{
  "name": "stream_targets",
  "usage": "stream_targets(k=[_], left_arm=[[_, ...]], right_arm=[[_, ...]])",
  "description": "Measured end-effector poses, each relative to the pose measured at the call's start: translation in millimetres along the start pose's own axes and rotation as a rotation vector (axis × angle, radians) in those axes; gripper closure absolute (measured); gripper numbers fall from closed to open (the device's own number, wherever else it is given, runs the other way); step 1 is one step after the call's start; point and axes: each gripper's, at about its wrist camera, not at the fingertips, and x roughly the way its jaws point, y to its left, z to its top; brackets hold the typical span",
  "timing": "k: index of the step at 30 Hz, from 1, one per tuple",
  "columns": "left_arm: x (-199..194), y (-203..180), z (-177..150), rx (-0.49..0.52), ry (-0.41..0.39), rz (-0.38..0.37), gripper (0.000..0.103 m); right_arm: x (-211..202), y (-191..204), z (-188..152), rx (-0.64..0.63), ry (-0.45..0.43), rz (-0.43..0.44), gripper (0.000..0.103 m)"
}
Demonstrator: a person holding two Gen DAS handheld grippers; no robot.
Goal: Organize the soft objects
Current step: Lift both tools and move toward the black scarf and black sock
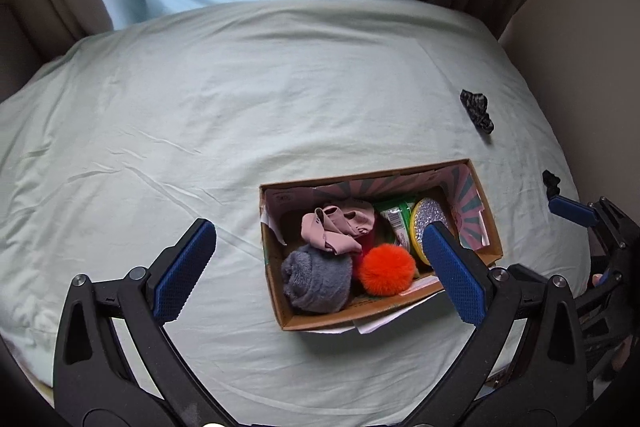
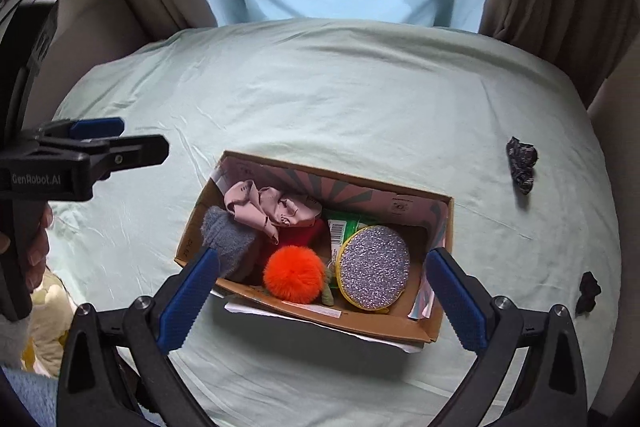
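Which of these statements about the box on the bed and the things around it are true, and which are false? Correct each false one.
1. The orange pom-pom lies inside the cardboard box. True.
2. The box is shut with a lid. False: its top is open and the contents show.
3. Two dark scraps, one farther and one nearer, lie on the sheet outside the box. True.
4. The right gripper holds the grey fuzzy sock. False: it is open and holds nothing; the sock lies in the box.
5. The left gripper is open. True.
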Motion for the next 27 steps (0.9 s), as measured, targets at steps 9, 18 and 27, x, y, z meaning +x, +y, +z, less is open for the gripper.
stream_targets(k=[9, 18, 27], left_arm=[[-85, -8, -18, -0.050, -0.177, 0.062, 0.000], [-164, -36, -34, -0.075, -0.336, 0.148, 0.000], [-177, -96, -47, -0.131, -0.363, 0.158, 0.000]], right_arm=[[-88, -4, -2, 0.094, -0.168, -0.120, 0.000], [-170, -21, -9, 0.136, -0.309, -0.195, 0.000], [-202, -66, -40, 0.109, -0.354, -0.193, 0.000]])
